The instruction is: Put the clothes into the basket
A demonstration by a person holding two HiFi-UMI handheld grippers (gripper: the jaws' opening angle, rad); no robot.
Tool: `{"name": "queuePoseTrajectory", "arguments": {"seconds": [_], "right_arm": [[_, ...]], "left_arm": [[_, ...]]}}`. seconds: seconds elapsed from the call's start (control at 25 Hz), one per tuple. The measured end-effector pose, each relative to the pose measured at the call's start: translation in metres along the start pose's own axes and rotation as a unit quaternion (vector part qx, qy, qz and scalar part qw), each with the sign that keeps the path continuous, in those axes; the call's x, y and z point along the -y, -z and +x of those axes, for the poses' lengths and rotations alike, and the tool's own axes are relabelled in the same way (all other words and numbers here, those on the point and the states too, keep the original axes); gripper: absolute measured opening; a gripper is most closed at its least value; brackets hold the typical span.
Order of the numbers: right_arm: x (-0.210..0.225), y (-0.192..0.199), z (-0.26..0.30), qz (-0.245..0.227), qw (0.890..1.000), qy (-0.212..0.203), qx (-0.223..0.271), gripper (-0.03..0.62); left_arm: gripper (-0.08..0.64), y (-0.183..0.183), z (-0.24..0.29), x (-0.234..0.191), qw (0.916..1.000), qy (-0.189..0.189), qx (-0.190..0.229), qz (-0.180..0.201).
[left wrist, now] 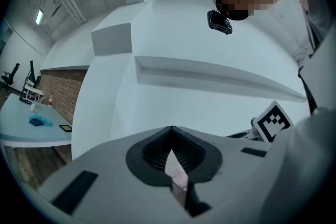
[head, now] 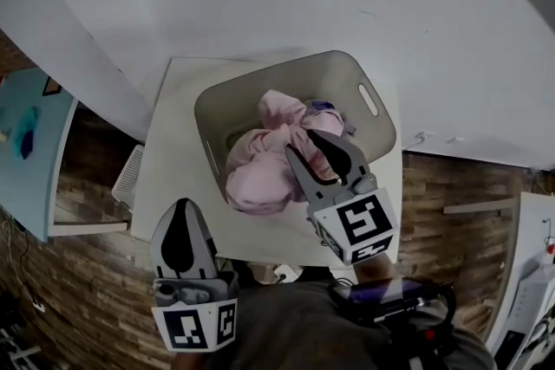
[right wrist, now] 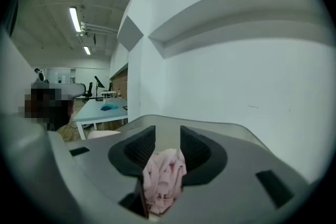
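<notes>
The drop-off step looks nearly finished. The pink garment [head: 260, 169] already lies bunched inside the grey laundry basket [head: 286, 75], which stands mid-frame on the white tabletop [head: 173, 143]. The right gripper [head: 310, 147] hangs over the basket's 5 o'clock side. Its fingers [right wrist: 140, 149] stand narrowly parted with a crumpled fold of pink cloth loose between them, not clamped. The next move, I judge, calls for lifting straight up so the fold slips free without dragging. The left gripper [head: 182, 208] waits at 7 o'clock off the tabletop, fingers together and empty. The garment is soft, wrinkled and heaped above a bluish scrap.
</notes>
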State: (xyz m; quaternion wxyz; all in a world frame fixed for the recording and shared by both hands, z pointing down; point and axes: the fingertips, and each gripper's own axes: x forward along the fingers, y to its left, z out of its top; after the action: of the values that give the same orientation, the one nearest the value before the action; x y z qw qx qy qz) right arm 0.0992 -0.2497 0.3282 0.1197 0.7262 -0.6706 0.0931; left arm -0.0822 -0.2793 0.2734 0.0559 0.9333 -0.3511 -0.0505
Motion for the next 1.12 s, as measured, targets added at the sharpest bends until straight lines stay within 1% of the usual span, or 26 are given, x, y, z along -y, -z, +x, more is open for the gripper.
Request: {"name": "queuePoseTrajectory", "arguments": {"seconds": [0.24, 0.32, 0.4, 0.6, 0.64, 0.92, 1.12], "right_arm": [[0.019, -0.002, -0.012, 0.007, 1.0, 0.024, 0.018, 0.15], [0.02, -0.007, -0.019, 0.008, 0.999, 0.029, 0.035, 0.141], [0.016, -0.016, -0.026, 0.007, 0.998, 0.024, 0.062, 0.131], [0.007, -0.035, -0.047, -0.01, 0.992, 0.012, 0.121, 0.037], [0.006, -0.036, -0.051, -0.011, 0.992, 0.011, 0.129, 0.034], [-0.012, -0.026, -0.069, -0.014, 0.989, 0.008, 0.145, 0.026], [-0.021, -0.017, -0.081, -0.004, 0.988, 0.002, 0.155, 0.011]], "left_arm": [[0.008, 0.001, 0.011, 0.007, 0.9999, 0.015, 0.003, -0.001], [0.008, -0.003, 0.012, 0.01, 0.9998, 0.02, 0.007, 0.001], [0.008, -0.007, 0.012, 0.013, 0.9996, 0.024, 0.012, 0.004], [0.008, -0.018, 0.009, 0.028, 0.9989, 0.036, 0.028, 0.012], [0.008, -0.02, 0.008, 0.031, 0.9987, 0.04, 0.031, 0.014], [0.008, -0.034, 0.003, 0.057, 0.9963, 0.067, 0.048, 0.024], [0.008, -0.038, 0.002, 0.073, 0.9945, 0.084, 0.055, 0.029]]}}
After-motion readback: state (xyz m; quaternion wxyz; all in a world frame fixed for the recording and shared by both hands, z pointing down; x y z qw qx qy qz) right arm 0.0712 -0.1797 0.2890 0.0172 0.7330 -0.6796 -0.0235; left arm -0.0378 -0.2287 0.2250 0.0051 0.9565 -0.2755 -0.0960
